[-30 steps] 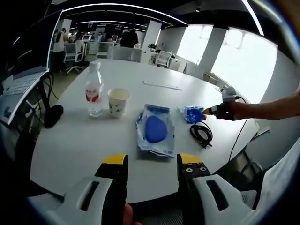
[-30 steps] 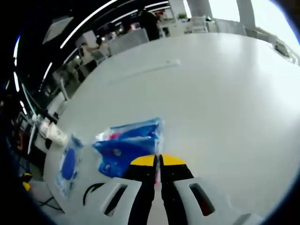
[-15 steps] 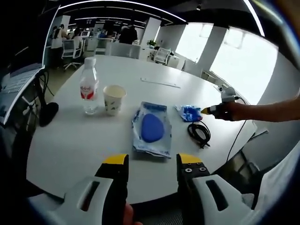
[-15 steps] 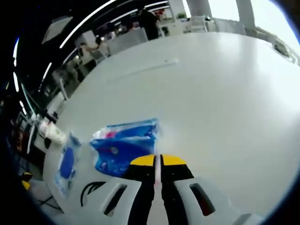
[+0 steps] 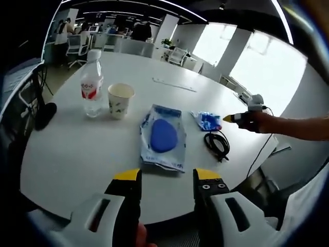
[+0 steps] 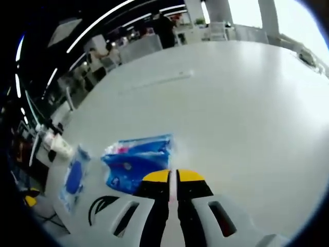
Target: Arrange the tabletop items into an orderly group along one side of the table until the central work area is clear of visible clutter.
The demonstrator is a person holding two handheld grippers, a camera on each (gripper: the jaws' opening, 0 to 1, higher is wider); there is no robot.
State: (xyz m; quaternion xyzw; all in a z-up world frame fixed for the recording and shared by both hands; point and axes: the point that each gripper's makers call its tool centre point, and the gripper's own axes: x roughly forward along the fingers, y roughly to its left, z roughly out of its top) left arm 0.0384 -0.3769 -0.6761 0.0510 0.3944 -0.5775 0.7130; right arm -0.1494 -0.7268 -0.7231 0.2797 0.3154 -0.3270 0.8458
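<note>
1. Right gripper (image 6: 172,176) pressed together with nothing between the jaws — tips just beside the small blue packet (image 6: 136,160), which lies ahead and to the left.
2. Left gripper (image 5: 163,177) spread, holding nothing, well short of the large blue pouch (image 5: 163,136).
3. Right nearer the packet — probably first pick.

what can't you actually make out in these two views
- Print on the water bottle label and the paper cup: too small, left gripper view.
- Inside of the cup: hidden by its own rim.
- Whether the shut right gripper pinches the small blue packet: hidden by its own jaws.
- Black cable in the right gripper view: partly hidden by the gripper body.
</note>
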